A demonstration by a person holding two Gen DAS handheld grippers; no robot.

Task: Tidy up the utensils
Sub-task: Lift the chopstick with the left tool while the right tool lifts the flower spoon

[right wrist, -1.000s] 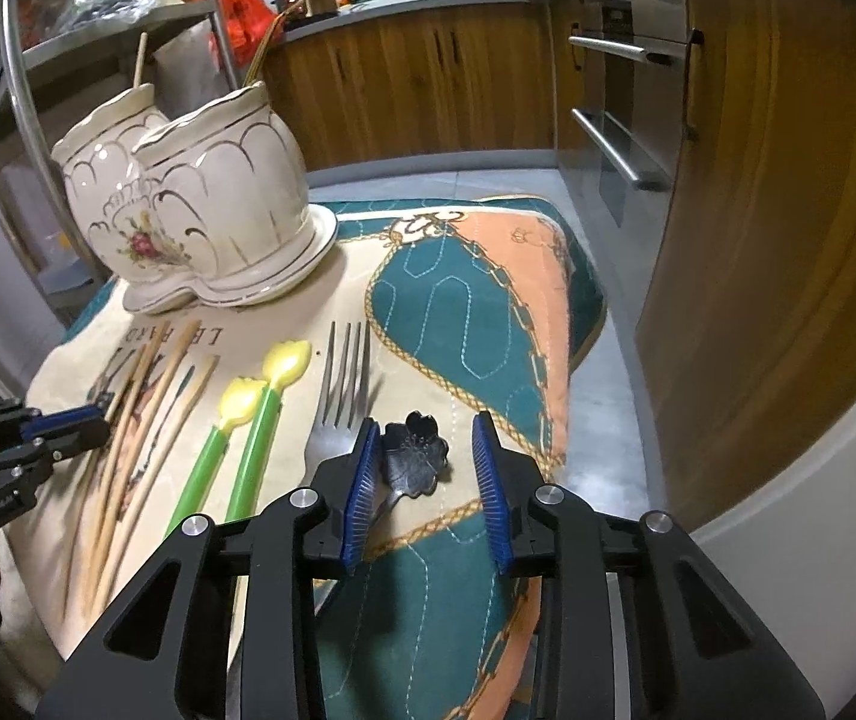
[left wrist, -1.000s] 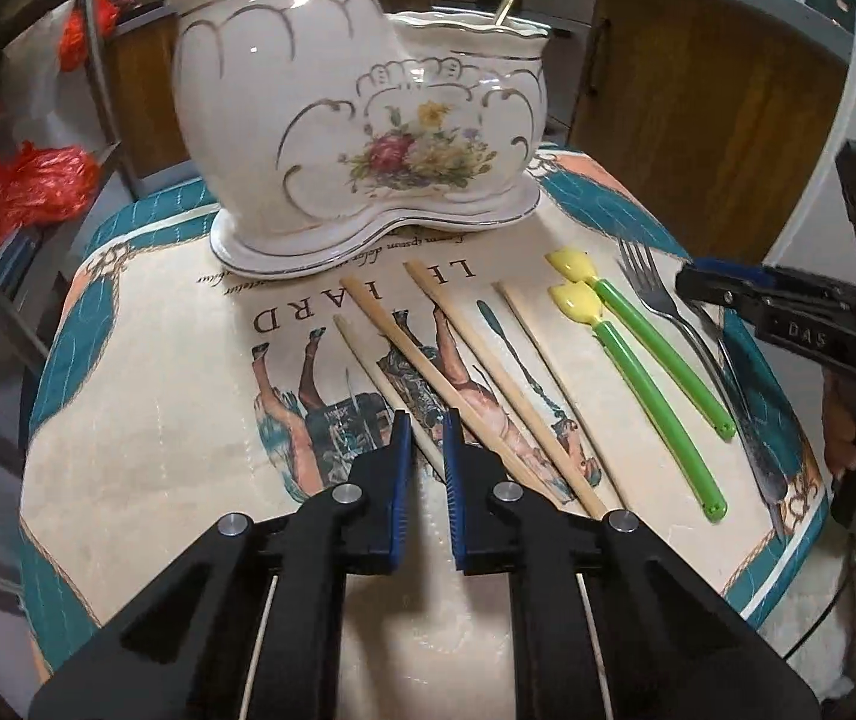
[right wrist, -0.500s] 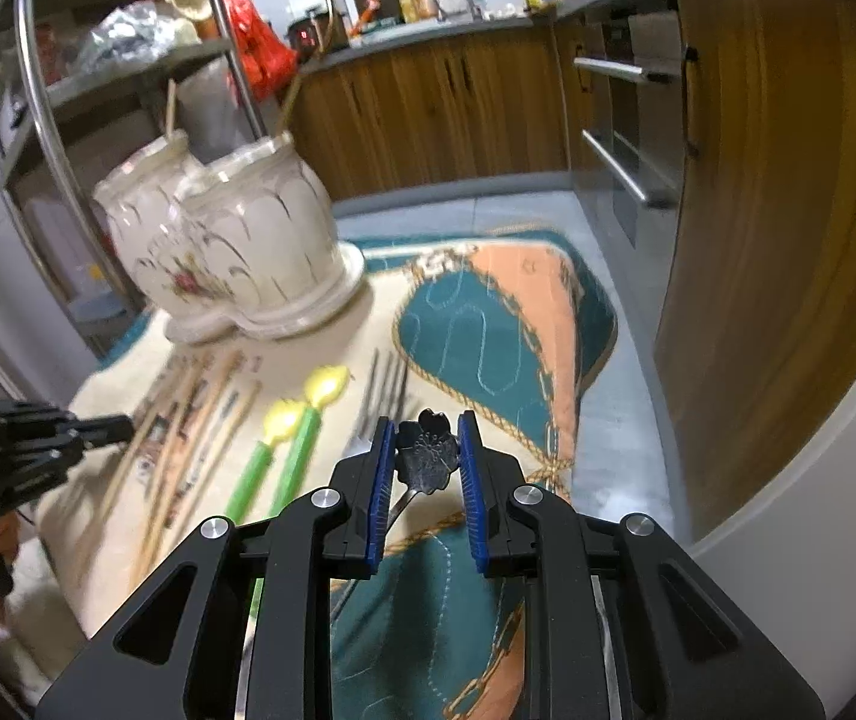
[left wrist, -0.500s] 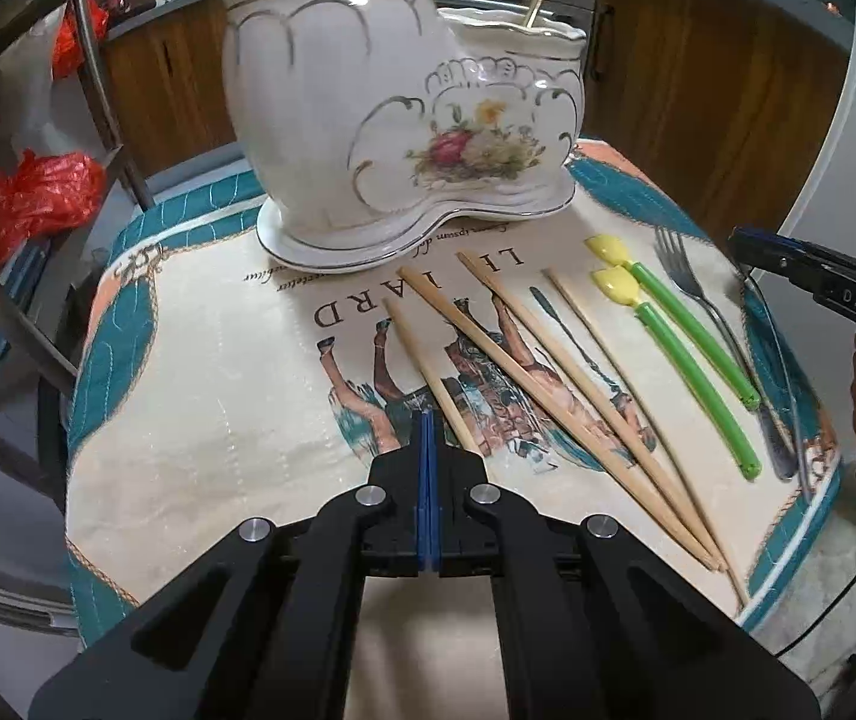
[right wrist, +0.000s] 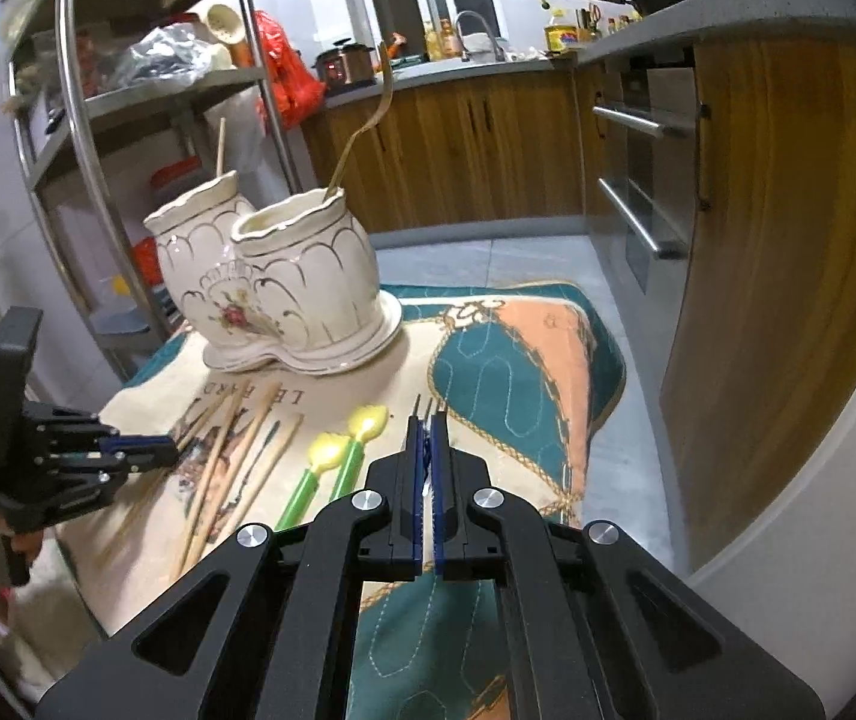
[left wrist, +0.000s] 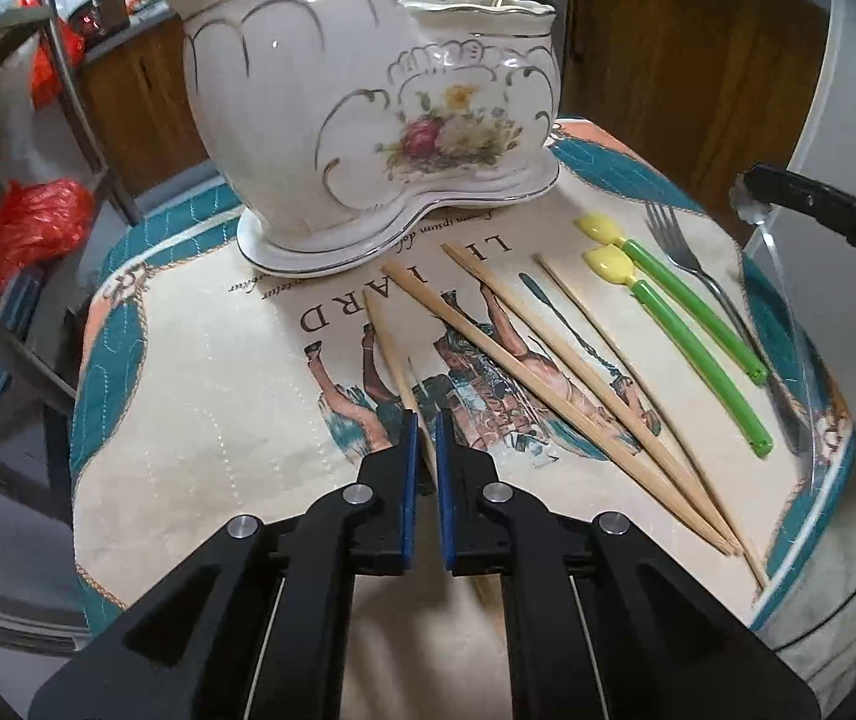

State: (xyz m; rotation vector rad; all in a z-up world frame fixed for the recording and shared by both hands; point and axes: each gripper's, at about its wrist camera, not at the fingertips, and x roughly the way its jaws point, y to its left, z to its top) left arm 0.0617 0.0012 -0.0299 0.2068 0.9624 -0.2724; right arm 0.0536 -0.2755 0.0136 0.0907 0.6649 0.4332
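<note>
Four chopsticks [left wrist: 523,372] fanned toward holder [left wrist: 368,120]

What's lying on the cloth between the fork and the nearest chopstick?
In the left wrist view, two green-handled utensils with yellow tips lie side by side between the fork and the thin chopstick, touching neither.

free: bare cloth [left wrist: 200,396] on the table's left side, room to pass | blocked: big white holder [left wrist: 368,120] stands at the back | crowded: chopsticks [left wrist: 547,384], green spoons [left wrist: 685,324] and fork [left wrist: 697,276] lie close together on the right
</note>
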